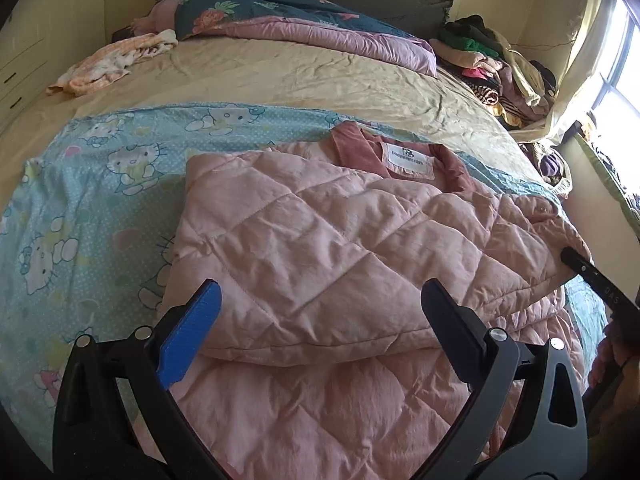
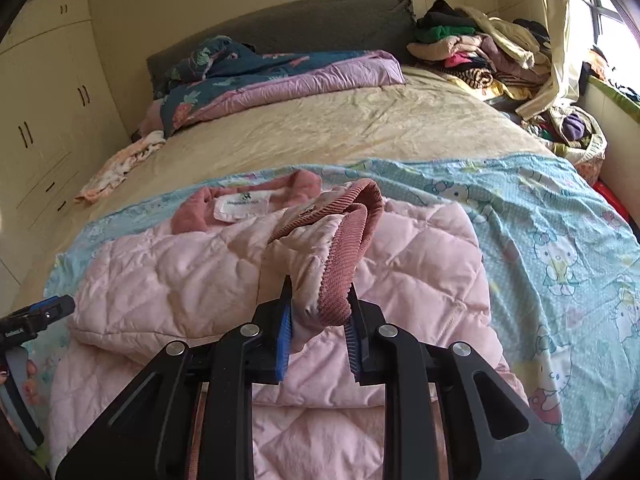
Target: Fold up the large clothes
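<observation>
A pink quilted jacket [image 1: 320, 248] with a darker corduroy collar [image 1: 420, 152] and a white label lies on the bed, its left side folded over the body. My left gripper [image 1: 320, 300] hovers wide open above the folded edge, with nothing between its fingers. In the right wrist view the same jacket [image 2: 180, 272] fills the middle. My right gripper [image 2: 320, 304] is shut on the sleeve's corduroy cuff [image 2: 340, 248], which stands up bunched between the blue pads. The right gripper's tip [image 1: 576, 260] shows at the jacket's right edge in the left wrist view.
The jacket rests on a light blue cartoon-cat sheet [image 2: 560, 232] over a beige bedspread [image 1: 280, 76]. A rumpled quilt [image 1: 300, 20] lies at the headboard, a heap of clothes [image 2: 480, 52] at the back right, and a small pale garment [image 1: 112, 60] at the left. Wardrobes [image 2: 40, 120] line the left wall.
</observation>
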Motion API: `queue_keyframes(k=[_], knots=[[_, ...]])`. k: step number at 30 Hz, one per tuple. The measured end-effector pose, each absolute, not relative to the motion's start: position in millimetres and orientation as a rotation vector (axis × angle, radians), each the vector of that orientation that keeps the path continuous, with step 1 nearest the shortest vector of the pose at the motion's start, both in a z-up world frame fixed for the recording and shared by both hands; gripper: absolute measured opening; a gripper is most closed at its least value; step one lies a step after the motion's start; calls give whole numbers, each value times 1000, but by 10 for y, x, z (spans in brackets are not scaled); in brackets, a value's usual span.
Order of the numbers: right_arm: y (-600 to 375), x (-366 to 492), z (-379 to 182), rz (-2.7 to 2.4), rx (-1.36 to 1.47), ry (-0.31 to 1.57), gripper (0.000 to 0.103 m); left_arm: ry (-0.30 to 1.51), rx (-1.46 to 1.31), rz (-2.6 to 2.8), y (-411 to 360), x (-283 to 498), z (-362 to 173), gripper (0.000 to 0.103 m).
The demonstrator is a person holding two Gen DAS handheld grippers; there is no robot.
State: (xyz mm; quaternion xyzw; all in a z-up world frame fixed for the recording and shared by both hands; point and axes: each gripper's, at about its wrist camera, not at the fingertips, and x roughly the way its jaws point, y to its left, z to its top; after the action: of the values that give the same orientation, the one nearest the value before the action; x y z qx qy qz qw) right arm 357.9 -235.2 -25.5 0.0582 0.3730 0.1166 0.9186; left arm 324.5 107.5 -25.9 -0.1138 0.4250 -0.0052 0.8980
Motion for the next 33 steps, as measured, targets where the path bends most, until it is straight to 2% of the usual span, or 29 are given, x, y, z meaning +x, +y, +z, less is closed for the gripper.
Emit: queue_keyframes(k=[4, 7, 8, 12, 20, 22, 27, 33], knots=[[-2379, 3592, -500, 211, 132, 828, 27, 899, -237, -1, 1034, 3350, -347, 93], [-2441, 3574, -544, 182, 157, 870, 45, 915, -252, -9, 1000, 3440, -418, 93], [-2464, 3549, -508, 167, 169, 863, 55, 926, -247, -7, 979, 3469, -456, 93], [-2444, 3399, -215, 135, 127, 744, 74, 981, -209, 13, 927, 3568, -648, 94], [-1761, 3494, -127, 299, -28, 765, 77, 1006, -210, 7, 955, 3621, -906, 95], [-1597, 3564, -222, 311, -63, 804, 83, 1008, -212, 5, 958, 3614, -908, 95], [-1407, 3824, -758, 293, -149, 991, 86, 991, -218, 4, 959, 3535, -841, 95], [-1440, 3843, -913, 289, -135, 990, 87, 962, -185, 8, 893, 3373, -679, 95]])
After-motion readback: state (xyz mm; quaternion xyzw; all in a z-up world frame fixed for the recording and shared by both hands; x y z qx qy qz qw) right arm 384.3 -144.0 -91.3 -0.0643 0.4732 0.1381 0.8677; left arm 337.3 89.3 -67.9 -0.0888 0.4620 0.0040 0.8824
